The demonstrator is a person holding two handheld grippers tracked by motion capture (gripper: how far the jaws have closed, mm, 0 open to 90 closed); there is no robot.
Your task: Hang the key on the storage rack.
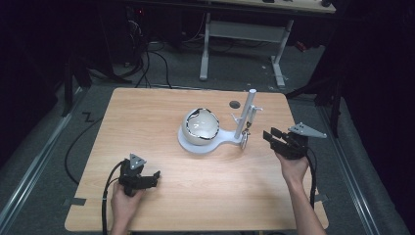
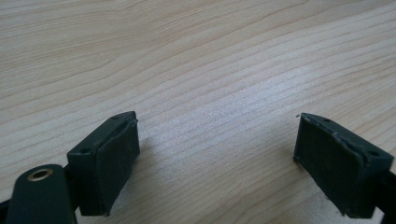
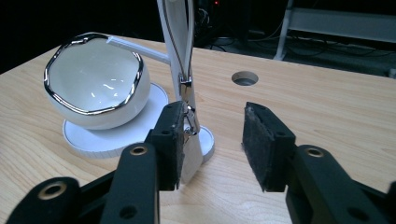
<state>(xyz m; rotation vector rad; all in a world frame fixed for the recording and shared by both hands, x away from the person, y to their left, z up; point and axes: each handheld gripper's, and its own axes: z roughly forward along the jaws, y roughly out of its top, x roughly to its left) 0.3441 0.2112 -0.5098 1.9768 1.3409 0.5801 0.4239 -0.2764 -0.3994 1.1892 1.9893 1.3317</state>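
Note:
A white bowl (image 1: 200, 125) (image 3: 98, 84) with a silver rim sits tilted on a round white base (image 1: 195, 148) (image 3: 112, 140). An arm of that base carries an upright white post (image 1: 248, 110) (image 3: 173, 42). From the post hangs a thin metal chain with a flat white tag (image 3: 192, 156) at its end. My right gripper (image 1: 272, 133) (image 3: 212, 116) is open just right of the post. The tag hangs close by the inner face of its left pad (image 3: 173, 140), and the right pad stands well clear. My left gripper (image 1: 154, 176) (image 2: 217, 126) is open low over bare wood at the table's front left.
A round hole (image 1: 235, 104) (image 3: 244, 78) is cut in the tabletop behind the post. The wooden table (image 1: 147, 122) ends close to the right of my right hand. Beyond the far edge stand the white legs of another table (image 1: 205, 49), with cables on the floor.

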